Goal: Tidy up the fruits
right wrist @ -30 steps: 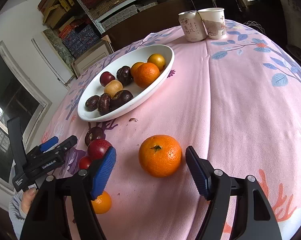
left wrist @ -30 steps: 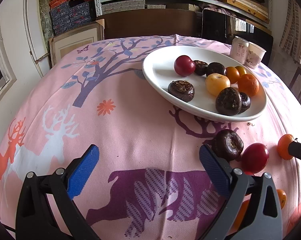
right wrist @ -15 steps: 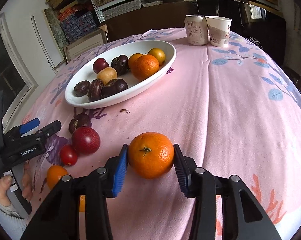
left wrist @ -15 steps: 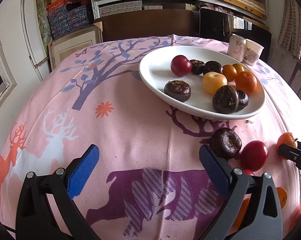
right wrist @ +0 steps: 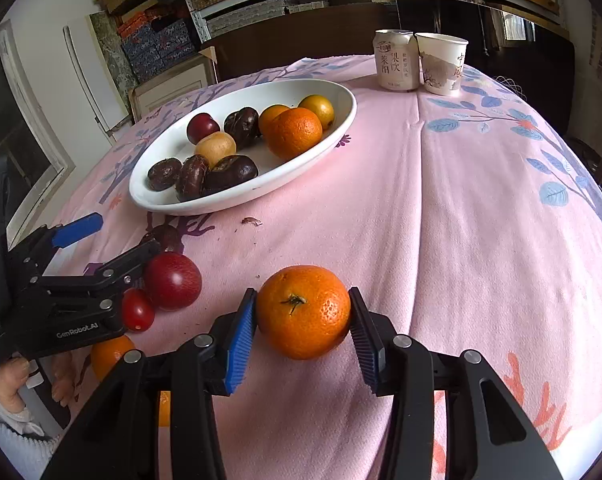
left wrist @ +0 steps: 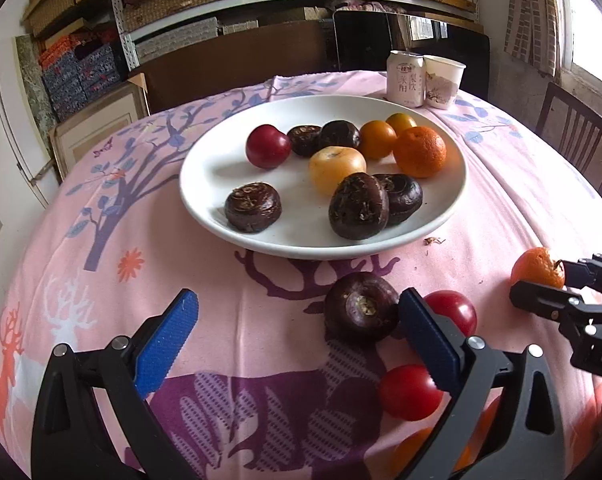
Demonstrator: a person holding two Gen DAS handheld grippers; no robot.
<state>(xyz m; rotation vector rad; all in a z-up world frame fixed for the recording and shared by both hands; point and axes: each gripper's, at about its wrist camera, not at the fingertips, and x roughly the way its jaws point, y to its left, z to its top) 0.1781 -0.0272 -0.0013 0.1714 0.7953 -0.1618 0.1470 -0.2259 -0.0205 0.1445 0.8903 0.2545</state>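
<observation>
At six o'clock from the plate [right wrist: 343, 122], our right gripper [right wrist: 303, 330] clamps the tangerine [right wrist: 303, 312] across its middle; soft-skinned and light, we judge. Our left gripper [left wrist: 297, 326] hangs spread wide.

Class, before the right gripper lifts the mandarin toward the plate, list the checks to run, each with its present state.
1. Right gripper pads on both sides of mandarin: ok.
2. Grip firm enough to lift: cannot tell.
3. Free spot on white plate: ok, bare patch at its left.
4. Path to plate free: ok.
5. Left gripper out of the way: ok, open beside water chestnut.
</observation>
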